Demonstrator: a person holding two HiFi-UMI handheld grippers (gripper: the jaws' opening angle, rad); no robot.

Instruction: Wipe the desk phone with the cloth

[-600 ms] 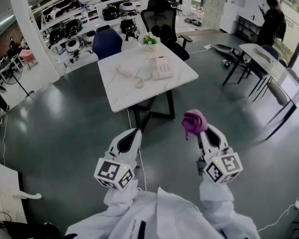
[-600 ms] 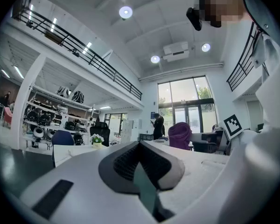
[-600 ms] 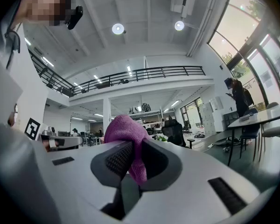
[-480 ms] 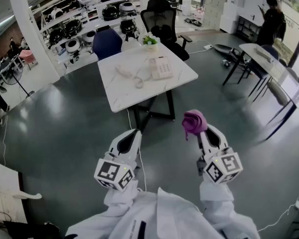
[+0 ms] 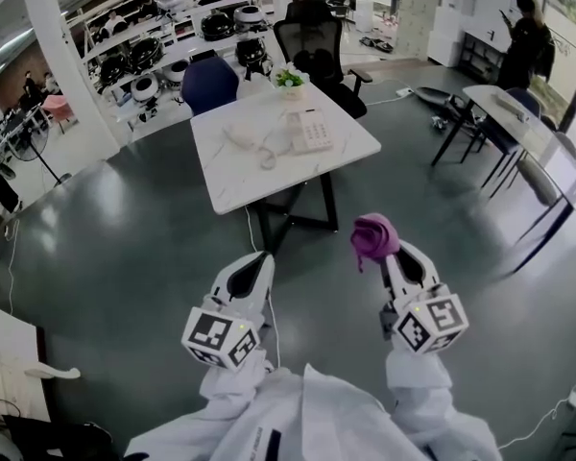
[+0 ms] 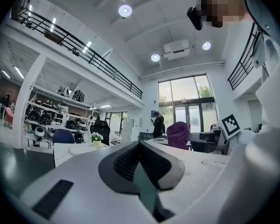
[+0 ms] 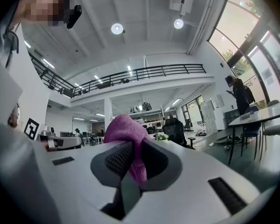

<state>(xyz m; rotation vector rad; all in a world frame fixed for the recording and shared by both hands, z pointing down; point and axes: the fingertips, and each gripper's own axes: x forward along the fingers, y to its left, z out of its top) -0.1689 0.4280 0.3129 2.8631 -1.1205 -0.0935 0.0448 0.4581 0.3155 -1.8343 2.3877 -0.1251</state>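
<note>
The white desk phone [image 5: 311, 130] lies on the white marble table [image 5: 269, 176] ahead, its handset [image 5: 240, 138] off to the left on a curly cord. Both grippers hover over the floor, well short of the table. My right gripper [image 5: 377, 251] is shut on a bunched purple cloth [image 5: 372, 235], seen pinched between its pads in the right gripper view, cloth [image 7: 127, 136]. My left gripper [image 5: 257, 262] is shut with nothing between its jaws, left gripper [image 6: 140, 160]. The purple cloth [image 6: 178, 134] also shows in the left gripper view.
A small potted plant [image 5: 290, 79] stands at the table's far edge. A black office chair [image 5: 317, 51] and a blue chair [image 5: 208, 84] sit behind it. Another desk [image 5: 518, 123] stands at right, with a person [image 5: 525, 38] beyond. Shelves of helmets [image 5: 144, 51] line the back.
The view has shifted very slightly; the grippers and cloth hold the same positions.
</note>
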